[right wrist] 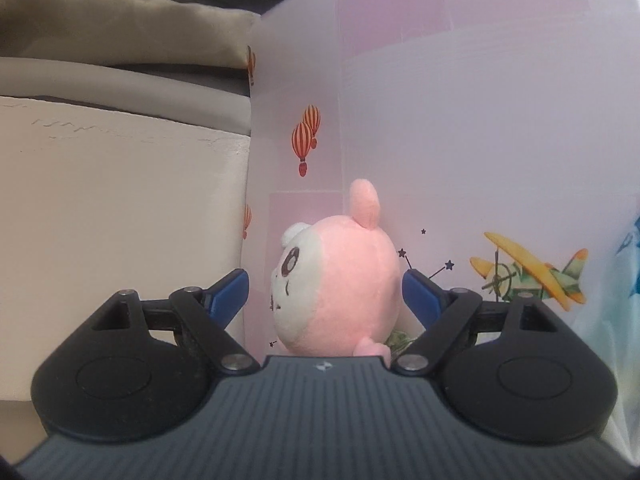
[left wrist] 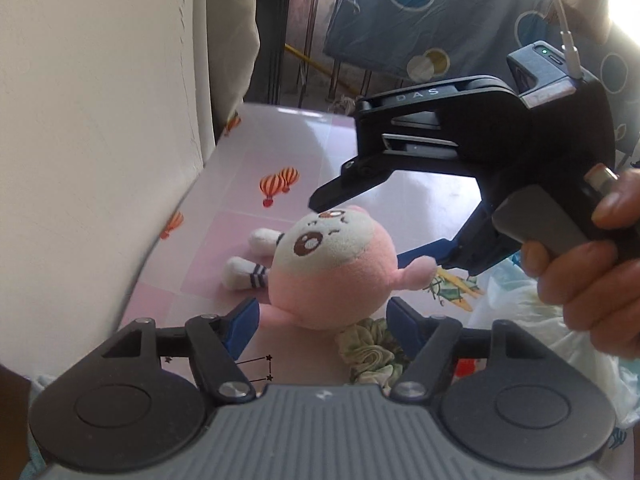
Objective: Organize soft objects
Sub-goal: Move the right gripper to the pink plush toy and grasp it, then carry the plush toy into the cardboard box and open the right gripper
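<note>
A pink and white plush toy (left wrist: 324, 264) lies on its back on the pink patterned table cover (left wrist: 280, 148). My left gripper (left wrist: 322, 320) is open, its blue pads either side of the toy's head without touching. My right gripper (left wrist: 374, 230) comes in from the right, open, one finger above the toy's face and one by its arm. In the right wrist view the toy (right wrist: 340, 288) sits between the open blue pads of the right gripper (right wrist: 324, 294). A green fabric scrunchie (left wrist: 372, 350) lies just under the toy's head; it also shows in the right wrist view (right wrist: 400, 338).
A white wall or panel (left wrist: 100, 120) borders the table on the left. A crumpled white plastic bag (left wrist: 532, 320) lies at the right. Blue circle-patterned cloth (left wrist: 460, 12) hangs behind the table. A person's hand (left wrist: 592, 264) holds the right gripper's handle.
</note>
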The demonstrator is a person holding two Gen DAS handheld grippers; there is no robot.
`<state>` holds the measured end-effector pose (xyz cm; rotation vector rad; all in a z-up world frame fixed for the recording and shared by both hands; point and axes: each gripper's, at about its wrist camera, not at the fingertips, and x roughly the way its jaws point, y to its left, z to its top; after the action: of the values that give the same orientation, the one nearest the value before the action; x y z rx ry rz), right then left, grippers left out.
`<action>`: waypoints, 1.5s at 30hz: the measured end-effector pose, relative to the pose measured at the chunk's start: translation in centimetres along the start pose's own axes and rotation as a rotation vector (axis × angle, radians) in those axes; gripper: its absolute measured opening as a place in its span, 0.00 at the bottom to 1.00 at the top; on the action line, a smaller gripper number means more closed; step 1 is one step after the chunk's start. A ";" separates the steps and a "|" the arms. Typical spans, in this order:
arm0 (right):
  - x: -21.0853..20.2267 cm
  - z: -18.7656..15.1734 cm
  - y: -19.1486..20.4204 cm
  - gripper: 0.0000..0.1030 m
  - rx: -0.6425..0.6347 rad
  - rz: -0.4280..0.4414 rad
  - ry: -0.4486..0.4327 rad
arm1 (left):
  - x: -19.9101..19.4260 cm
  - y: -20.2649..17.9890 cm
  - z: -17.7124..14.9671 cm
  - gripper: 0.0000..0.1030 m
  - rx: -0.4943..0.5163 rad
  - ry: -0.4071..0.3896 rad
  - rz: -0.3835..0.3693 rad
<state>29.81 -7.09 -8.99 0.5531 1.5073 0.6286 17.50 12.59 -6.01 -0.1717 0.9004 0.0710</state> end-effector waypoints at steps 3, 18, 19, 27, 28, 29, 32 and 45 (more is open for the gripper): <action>0.9 -0.4 0.1 0.78 -0.021 -0.009 0.013 | 1.0 0.2 0.2 0.63 -0.020 0.034 -0.023; -7.7 -5.2 1.6 0.68 -0.043 0.107 -0.114 | -8.4 -4.0 1.4 0.55 0.011 -0.106 -0.088; -9.2 -5.9 1.3 0.68 -0.039 0.121 -0.132 | -9.4 -4.9 1.4 0.55 0.025 -0.120 -0.107; -23.9 -13.2 -5.9 0.69 0.044 0.185 -0.345 | -15.5 -15.0 -0.6 0.64 0.185 -0.164 -0.327; -25.7 -14.1 -7.3 0.69 0.061 0.180 -0.382 | -15.9 -16.1 -0.9 0.66 0.200 -0.163 -0.347; -27.7 -15.1 -9.0 0.69 0.085 0.174 -0.423 | -16.4 -17.4 -1.6 0.66 0.221 -0.164 -0.365; -33.4 -17.8 -14.3 0.69 0.181 0.142 -0.549 | -17.2 -19.8 -3.0 0.68 0.271 -0.157 -0.395; -36.5 -20.5 -31.3 0.71 0.593 -0.051 -0.752 | -16.4 -17.2 -5.3 0.68 0.245 -0.116 -0.280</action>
<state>11.69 -55.89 -3.77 1.0593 0.9557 -0.1046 5.52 -5.08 5.64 -0.0632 0.7549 -0.2861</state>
